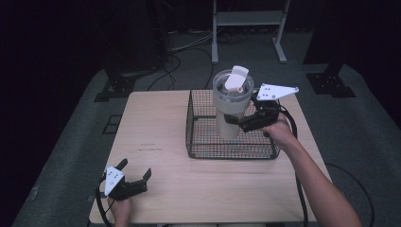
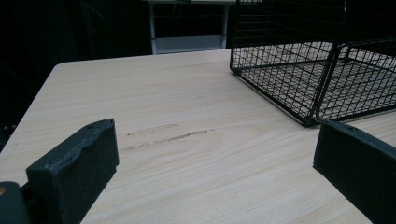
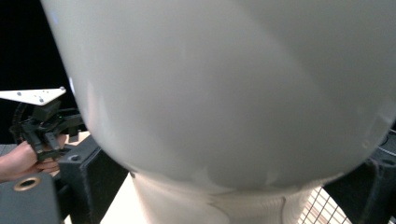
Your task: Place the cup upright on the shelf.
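A: Where is the tumbler (image 1: 230, 101) seen?

B: At the centre of the high view, upright and lifted over the wire basket (image 1: 198, 137), with its lid and flip spout uppermost. It is clamped at its lower body by the right tool (image 1: 235, 122), whose jaws are pressed against both sides in the right gripper view.

A: How is the right arm posed?

B: The forearm is stretched from the lower right of the frame up to the basket's right edge, the hand wrapped round the tool's grip.

A: And the left tool (image 1: 135, 169)?

B: It is rested at the lower left on the tabletop (image 1: 156, 123), jaws spread apart, nothing held between them, well apart from the basket.
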`<control>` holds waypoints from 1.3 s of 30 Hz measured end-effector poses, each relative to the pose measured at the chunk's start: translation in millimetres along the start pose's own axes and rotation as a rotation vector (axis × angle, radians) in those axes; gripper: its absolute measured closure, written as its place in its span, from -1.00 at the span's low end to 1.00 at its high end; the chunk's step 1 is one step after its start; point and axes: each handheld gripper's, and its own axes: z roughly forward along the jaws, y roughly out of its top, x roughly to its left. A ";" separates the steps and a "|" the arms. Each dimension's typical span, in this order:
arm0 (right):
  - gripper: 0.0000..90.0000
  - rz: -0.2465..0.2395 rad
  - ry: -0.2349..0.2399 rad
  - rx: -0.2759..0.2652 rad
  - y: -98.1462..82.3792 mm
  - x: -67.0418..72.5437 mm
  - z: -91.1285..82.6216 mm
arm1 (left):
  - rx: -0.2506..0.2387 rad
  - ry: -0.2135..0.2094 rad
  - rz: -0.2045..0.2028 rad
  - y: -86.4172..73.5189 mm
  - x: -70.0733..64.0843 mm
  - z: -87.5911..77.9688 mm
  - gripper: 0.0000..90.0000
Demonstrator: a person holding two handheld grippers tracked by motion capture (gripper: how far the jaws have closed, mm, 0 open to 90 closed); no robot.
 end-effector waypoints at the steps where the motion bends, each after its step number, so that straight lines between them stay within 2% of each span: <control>1: -0.80 0.002 -0.003 -0.001 1.1 -3.0 2.5 | 0.000 -0.001 0.001 0.0 0.2 0.0 -1.00; 16: -0.80 0.026 -0.019 0.028 1.9 -30.8 33.9 | 0.002 -0.003 -0.005 0.2 0.8 -0.7 -1.00; 26: -0.80 0.029 -0.023 0.033 0.9 -40.7 49.3 | -0.003 -0.005 -0.011 0.1 1.3 -1.0 -1.00; 31: -0.80 0.039 -0.021 0.030 -4.2 -45.7 55.6 | -0.003 -0.006 -0.011 0.1 1.4 -1.0 -1.00; 39: -0.81 0.070 -0.015 0.062 -18.0 -54.0 67.9 | -0.005 -0.009 -0.010 0.1 1.9 -1.2 -1.00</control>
